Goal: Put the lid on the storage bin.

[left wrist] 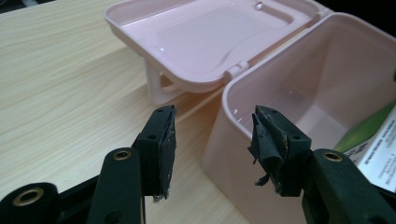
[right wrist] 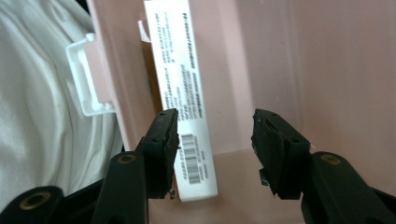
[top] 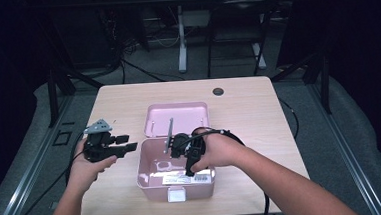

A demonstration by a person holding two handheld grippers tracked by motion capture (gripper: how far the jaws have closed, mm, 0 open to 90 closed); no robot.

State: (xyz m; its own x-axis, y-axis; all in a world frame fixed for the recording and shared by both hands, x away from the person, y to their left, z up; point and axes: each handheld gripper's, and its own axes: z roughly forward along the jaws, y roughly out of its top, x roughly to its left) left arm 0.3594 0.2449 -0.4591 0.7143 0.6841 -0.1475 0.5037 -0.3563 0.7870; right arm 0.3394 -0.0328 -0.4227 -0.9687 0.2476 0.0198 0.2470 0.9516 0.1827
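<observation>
An open pink box [top: 147,176] stands near the table's front edge, its lid [top: 176,119] thrown back behind it. A white carton with a barcode [top: 195,177] lies inside along the near wall. My right gripper [top: 187,160] points down into the box and is open. In the right gripper view the carton [right wrist: 180,70] lies below and beside one finger [right wrist: 163,140], with nothing pressed between the right gripper's [right wrist: 215,128] pads. My left gripper [top: 125,145] hovers open just left of the box. Its camera shows the left gripper [left wrist: 212,126] aimed at the box rim [left wrist: 243,79] and lid [left wrist: 210,37].
A white latch [right wrist: 86,79] sticks out from the box's front wall, next to the person's white clothing [right wrist: 37,116]. A dark round grommet [top: 218,91] sits near the table's far edge. Bare wood [top: 259,113] lies to the right of and behind the box.
</observation>
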